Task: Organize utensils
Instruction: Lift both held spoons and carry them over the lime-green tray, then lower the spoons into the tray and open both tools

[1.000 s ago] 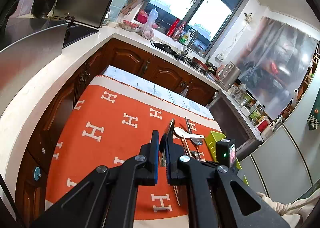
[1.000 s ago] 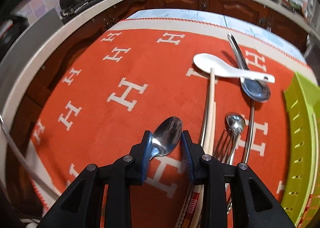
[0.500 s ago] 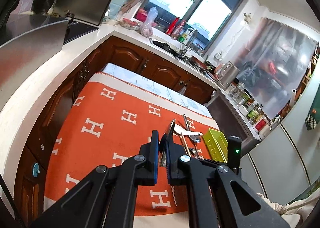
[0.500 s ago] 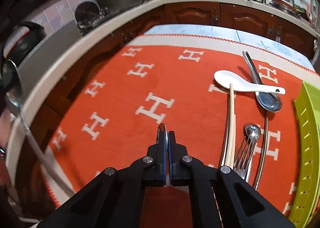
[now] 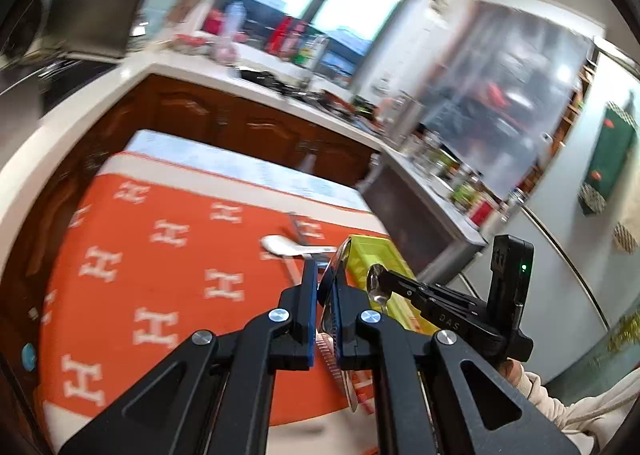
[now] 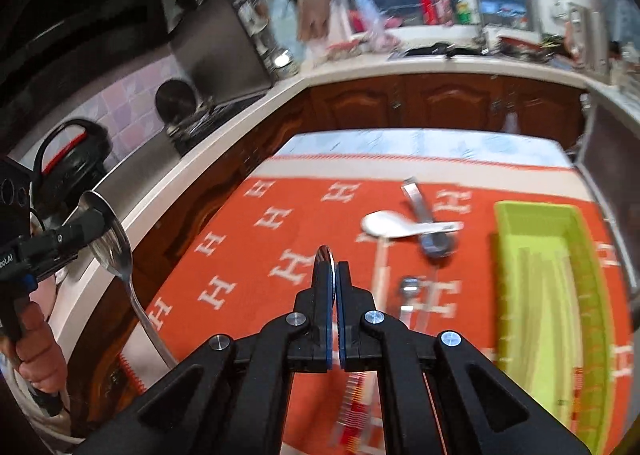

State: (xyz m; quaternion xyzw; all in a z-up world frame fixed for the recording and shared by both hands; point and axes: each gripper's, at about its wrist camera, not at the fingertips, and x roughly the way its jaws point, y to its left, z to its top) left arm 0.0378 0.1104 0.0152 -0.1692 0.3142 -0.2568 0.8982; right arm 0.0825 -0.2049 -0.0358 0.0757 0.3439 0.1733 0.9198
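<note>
My left gripper (image 5: 325, 287) is shut on a large steel spoon (image 5: 334, 339), held above the orange cloth; that spoon also shows at the left of the right wrist view (image 6: 110, 239). My right gripper (image 6: 335, 283) is shut on a small steel spoon (image 6: 325, 259), bowl edge-on between the pads; the right gripper and its spoon show in the left wrist view (image 5: 376, 287) over the green tray (image 5: 384, 267). On the cloth lie a white ceramic spoon (image 6: 390, 224), a steel ladle (image 6: 430, 229), chopsticks (image 6: 380, 267) and a small spoon (image 6: 409, 287). The green tray (image 6: 540, 275) is at right.
The table carries an orange cloth with white H marks (image 6: 280, 239). A white counter (image 6: 224, 127) over brown cabinets wraps the far and left sides, with a stove and pots at left and a sink under the window. Both views are motion-blurred.
Both grippers have risen and swung right with their spoons. The right gripper, shut on the small spoon half a second ago, now hangs over the green tray's near edge.
</note>
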